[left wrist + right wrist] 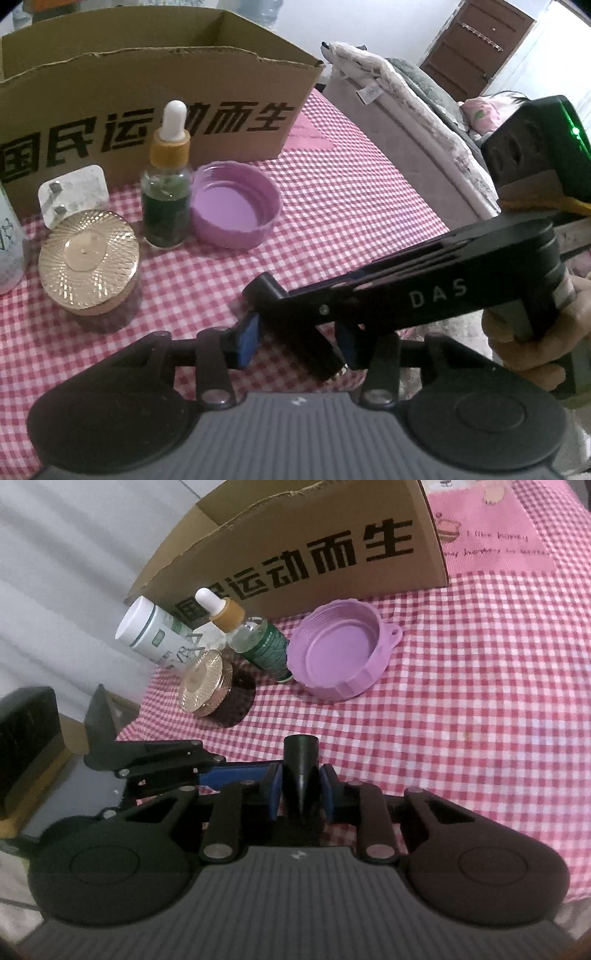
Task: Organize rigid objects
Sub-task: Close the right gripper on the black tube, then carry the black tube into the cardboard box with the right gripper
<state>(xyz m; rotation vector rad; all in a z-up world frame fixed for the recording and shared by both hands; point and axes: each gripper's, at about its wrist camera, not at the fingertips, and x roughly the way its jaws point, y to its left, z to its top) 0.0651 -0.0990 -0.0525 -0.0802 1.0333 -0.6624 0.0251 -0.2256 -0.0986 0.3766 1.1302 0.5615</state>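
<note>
A red-and-white checked cloth point(351, 192) is covering the surface, with a pink printed panel point(491, 528) — its lettering reading "I like honey" — lying toward the far edge. Beyond the surface, in the left wrist view, a bed point(417, 122) is running along the right, a shaggy white blanket point(369, 62) and grey bedding point(424, 81) piling on top of it. A dark brown panelled door point(480, 48) is standing at the back beside a pale wall point(369, 22). Soft, even light is filling the room. In the right wrist view, white folds — curtain or wall panelling, hard to tell — are showing at the left point(55, 572).
</note>
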